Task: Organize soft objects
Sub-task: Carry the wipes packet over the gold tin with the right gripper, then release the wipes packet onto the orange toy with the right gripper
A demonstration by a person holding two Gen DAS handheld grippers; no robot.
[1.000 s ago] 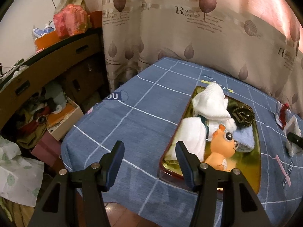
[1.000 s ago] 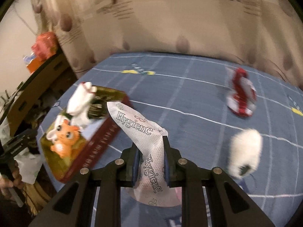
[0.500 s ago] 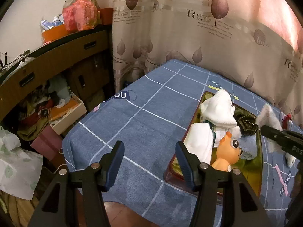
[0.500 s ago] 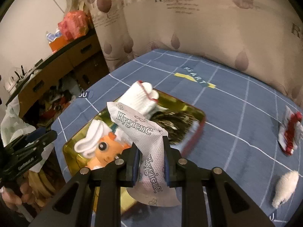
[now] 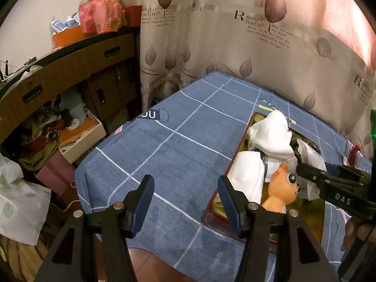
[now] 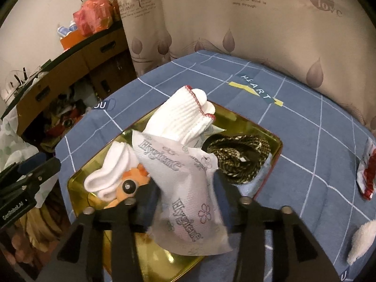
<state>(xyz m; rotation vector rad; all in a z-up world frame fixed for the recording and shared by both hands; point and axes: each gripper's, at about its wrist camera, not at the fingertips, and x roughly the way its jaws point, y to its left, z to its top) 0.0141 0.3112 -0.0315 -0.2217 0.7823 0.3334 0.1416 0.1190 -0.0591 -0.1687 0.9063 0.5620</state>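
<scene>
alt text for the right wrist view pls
The right hand-held gripper, jaws just opened, lets a white tissue pack go over a gold tray on a blue tablecloth. The tray holds a white glove, socks, an orange toy and a dark cord.

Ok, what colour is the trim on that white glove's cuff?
Red stitching along the cuff edge of the white glove, clearest in the right wrist view.

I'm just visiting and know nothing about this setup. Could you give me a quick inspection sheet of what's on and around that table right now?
Surface: blue checked tablecloth over the table.
Job's things: gold tray holds a white glove, white socks, orange plush toy and dark braided cord; tissue pack above it.
Clutter: red-white packet, fluffy white item.
Grippers: left tool open, empty; right tool just opening, pack between its jaws.
Cables: nothing seen on table.
Surroundings: leaf-print curtain, cluttered wooden shelf.
</scene>
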